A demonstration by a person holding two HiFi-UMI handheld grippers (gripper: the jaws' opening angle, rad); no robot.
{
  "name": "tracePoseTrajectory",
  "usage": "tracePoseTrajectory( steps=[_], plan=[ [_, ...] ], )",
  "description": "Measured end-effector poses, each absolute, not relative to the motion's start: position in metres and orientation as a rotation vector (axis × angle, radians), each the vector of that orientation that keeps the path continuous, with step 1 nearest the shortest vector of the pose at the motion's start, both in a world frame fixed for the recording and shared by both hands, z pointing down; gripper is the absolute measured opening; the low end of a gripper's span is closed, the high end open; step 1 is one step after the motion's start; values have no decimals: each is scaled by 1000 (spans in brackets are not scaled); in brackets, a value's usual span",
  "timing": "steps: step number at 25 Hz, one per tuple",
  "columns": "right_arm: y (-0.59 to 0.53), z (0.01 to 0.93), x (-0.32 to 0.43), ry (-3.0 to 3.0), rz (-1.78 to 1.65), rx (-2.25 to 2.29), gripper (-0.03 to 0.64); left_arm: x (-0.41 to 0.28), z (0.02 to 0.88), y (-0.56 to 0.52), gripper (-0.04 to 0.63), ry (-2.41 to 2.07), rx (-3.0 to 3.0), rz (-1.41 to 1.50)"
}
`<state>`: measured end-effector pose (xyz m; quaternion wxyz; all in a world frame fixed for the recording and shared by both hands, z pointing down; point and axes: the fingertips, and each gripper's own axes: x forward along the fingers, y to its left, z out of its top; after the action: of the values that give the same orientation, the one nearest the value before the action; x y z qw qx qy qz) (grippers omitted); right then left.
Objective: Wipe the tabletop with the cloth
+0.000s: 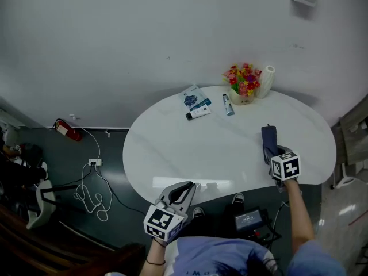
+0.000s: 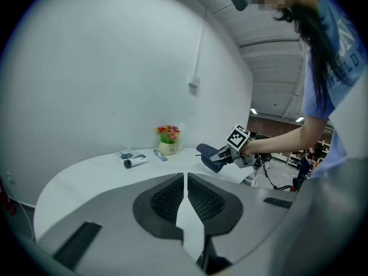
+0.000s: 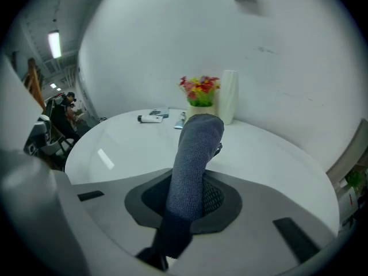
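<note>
A dark blue cloth (image 1: 268,140) is clamped in my right gripper (image 1: 271,156), which is shut on it over the right side of the white oval table (image 1: 218,148). In the right gripper view the cloth (image 3: 195,154) stands up from between the jaws and hides them. The left gripper view shows the cloth (image 2: 210,156) hanging just above the tabletop (image 2: 86,171). My left gripper (image 1: 191,186) hovers at the table's near edge, shut, and its pads (image 2: 172,197) hold nothing.
A flower pot (image 1: 244,85) and a white paper roll (image 1: 266,80) stand at the table's far edge. Beside them lie two tubes (image 1: 198,112) and a packet (image 1: 192,97). On the floor to the left are cables (image 1: 92,194) and a red extinguisher (image 1: 68,130).
</note>
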<state>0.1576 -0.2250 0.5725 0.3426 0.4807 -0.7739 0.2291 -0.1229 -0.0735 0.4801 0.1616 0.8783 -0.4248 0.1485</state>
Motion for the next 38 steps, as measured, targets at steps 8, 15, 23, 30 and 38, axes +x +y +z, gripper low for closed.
tracePoseTrajectory(
  steps=[8,15,23,30,38],
  plan=[
    [-196,574,-38,-2167,468,960,67,-237,497,-20,20,-1392,2371,406],
    [-145,578,-197,-2293,403,680,67,-304,507,16,20,-1554,2228,358],
    [-59,583,-325,-2385,391,381,67,-336,513,55,20,-1647,2128,321],
    [6,600,-369,-2378,397,183,67,-351,522,81,20,-1700,2049,305],
    [-1,632,-343,-2291,408,243,67,-340,526,79,20,-1665,2073,283]
  ],
)
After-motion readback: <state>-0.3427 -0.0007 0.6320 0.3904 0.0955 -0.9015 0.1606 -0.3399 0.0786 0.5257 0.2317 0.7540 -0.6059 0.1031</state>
